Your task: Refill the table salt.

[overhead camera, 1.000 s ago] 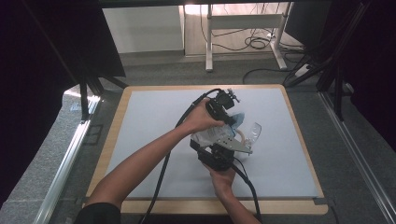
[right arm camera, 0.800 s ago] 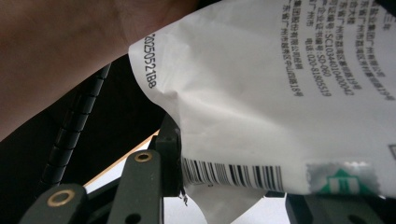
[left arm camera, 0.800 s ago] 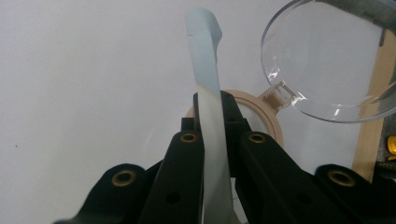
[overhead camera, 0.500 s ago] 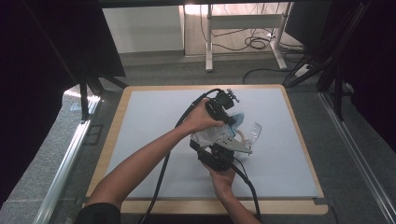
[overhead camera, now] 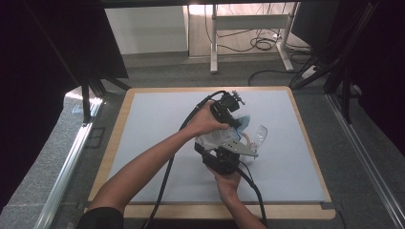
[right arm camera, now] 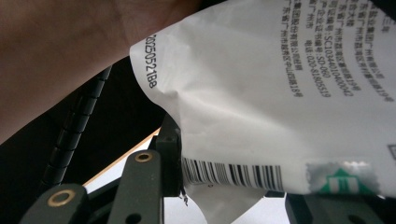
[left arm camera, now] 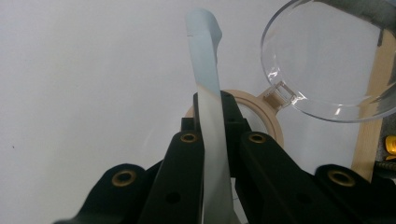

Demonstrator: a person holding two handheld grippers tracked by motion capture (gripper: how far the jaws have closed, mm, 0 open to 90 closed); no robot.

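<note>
Item: printed plastic packet (overhead camera: 216, 139), mid-surface (overhead camera: 143, 143), held up between both tools. 
Left tool (left arm camera: 215, 140): jaws clamped on packet's thin blue edge strip (left arm camera: 205, 60). 
Right tool (right arm camera: 219, 186): jaws pinch barcode end of packet. 
Handling, judged: light, soft, crinkly, slippery film; grip flat sealed edges, not body. 
Nearby: clear round lid (left arm camera: 327, 60), tape roll (left arm camera: 268, 116).

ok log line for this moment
left tongs: shut on packet edge | right tongs: gripping packet | clear lid: on mat
</note>
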